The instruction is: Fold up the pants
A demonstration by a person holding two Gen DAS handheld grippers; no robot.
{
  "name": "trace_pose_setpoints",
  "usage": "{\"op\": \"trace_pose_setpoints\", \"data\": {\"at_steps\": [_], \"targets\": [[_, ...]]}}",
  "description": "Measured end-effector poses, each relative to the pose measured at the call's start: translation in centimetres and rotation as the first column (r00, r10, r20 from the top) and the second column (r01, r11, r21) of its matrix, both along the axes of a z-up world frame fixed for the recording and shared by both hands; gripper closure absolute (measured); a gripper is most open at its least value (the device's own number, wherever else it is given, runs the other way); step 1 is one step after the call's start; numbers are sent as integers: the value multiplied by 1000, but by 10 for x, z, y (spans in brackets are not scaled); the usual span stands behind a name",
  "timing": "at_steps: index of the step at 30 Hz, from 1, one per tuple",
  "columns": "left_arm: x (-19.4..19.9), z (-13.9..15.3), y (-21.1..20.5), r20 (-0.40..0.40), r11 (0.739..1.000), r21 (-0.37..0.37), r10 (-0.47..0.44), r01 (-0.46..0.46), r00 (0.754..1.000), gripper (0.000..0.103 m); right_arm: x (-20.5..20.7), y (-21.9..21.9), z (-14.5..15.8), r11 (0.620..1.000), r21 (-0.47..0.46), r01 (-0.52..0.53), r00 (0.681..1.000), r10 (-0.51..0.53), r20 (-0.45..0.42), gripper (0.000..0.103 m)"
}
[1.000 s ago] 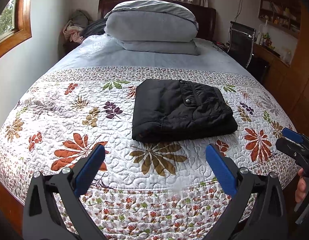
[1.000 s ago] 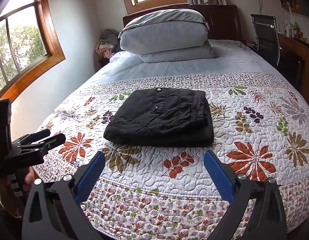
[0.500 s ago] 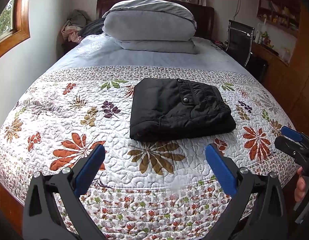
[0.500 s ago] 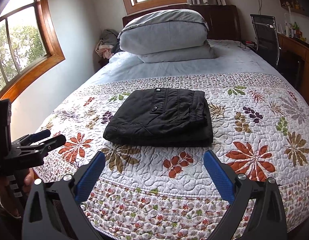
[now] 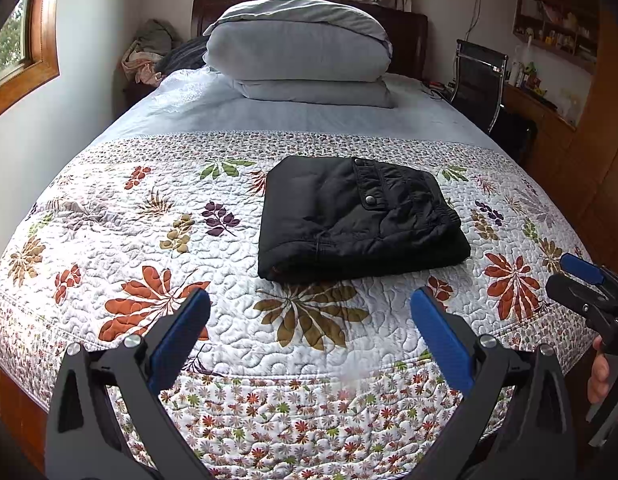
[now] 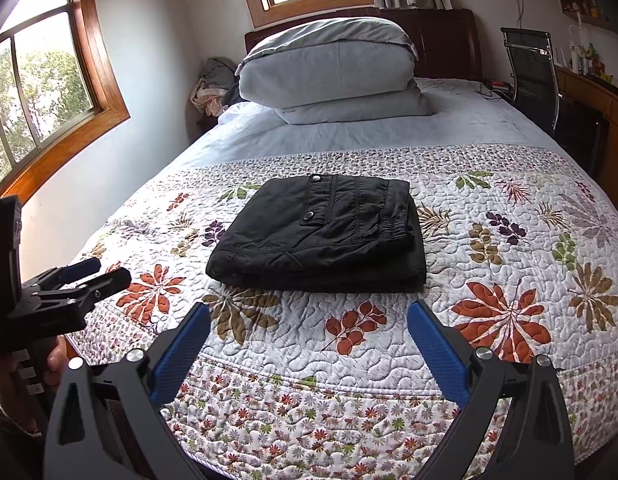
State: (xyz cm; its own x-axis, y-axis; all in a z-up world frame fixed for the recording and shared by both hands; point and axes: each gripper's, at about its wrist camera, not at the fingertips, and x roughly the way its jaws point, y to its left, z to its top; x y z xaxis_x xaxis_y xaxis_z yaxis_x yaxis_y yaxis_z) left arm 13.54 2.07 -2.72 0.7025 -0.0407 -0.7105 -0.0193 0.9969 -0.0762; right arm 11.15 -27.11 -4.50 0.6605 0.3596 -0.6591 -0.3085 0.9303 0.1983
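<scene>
Black pants (image 5: 357, 220) (image 6: 321, 232) lie folded into a compact rectangle on the floral quilt (image 5: 149, 240) (image 6: 509, 260), waistband and snap buttons on top. My left gripper (image 5: 309, 304) hangs open over the bed's near edge, short of the pants, with nothing between its blue pads. My right gripper (image 6: 309, 316) is likewise open and empty, also short of the pants. In the left wrist view the right gripper (image 5: 589, 284) appears at the far right edge, held by a hand. The left gripper (image 6: 89, 276) shows at the left edge of the right wrist view.
Stacked grey pillows (image 5: 301, 52) (image 6: 329, 68) sit at the headboard. A black chair (image 5: 481, 80) (image 6: 537, 76) and wooden desk stand right of the bed. Clothes (image 5: 149, 52) are piled in the far left corner. Windows line the left wall (image 6: 41, 92).
Both grippers have drifted back slightly from the pants; the view shifts only a little. The pants have not moved and both grippers have stayed open.
</scene>
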Motion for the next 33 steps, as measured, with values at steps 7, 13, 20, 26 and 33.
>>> {"op": "trace_pose_setpoints", "data": {"at_steps": [7, 13, 20, 26, 33], "targets": [[0, 0, 0, 0, 1000, -1, -2, 2, 1000, 3, 0, 0, 0, 1000, 4, 1, 1000, -1, -2, 4], [1, 0, 0, 1, 1000, 2, -3, 3, 1000, 3, 0, 0, -1, 1000, 2, 0, 1000, 0, -1, 4], [1, 0, 0, 0, 1000, 3, -4, 4, 1000, 3, 0, 0, 0, 1000, 0, 1, 1000, -1, -1, 4], [2, 0, 0, -1, 1000, 3, -6, 6, 1000, 3, 0, -1, -1, 1000, 0, 1, 1000, -1, -2, 4], [2, 0, 0, -1, 1000, 2, -5, 5, 1000, 3, 0, -1, -1, 1000, 1, 1, 1000, -1, -2, 4]]}}
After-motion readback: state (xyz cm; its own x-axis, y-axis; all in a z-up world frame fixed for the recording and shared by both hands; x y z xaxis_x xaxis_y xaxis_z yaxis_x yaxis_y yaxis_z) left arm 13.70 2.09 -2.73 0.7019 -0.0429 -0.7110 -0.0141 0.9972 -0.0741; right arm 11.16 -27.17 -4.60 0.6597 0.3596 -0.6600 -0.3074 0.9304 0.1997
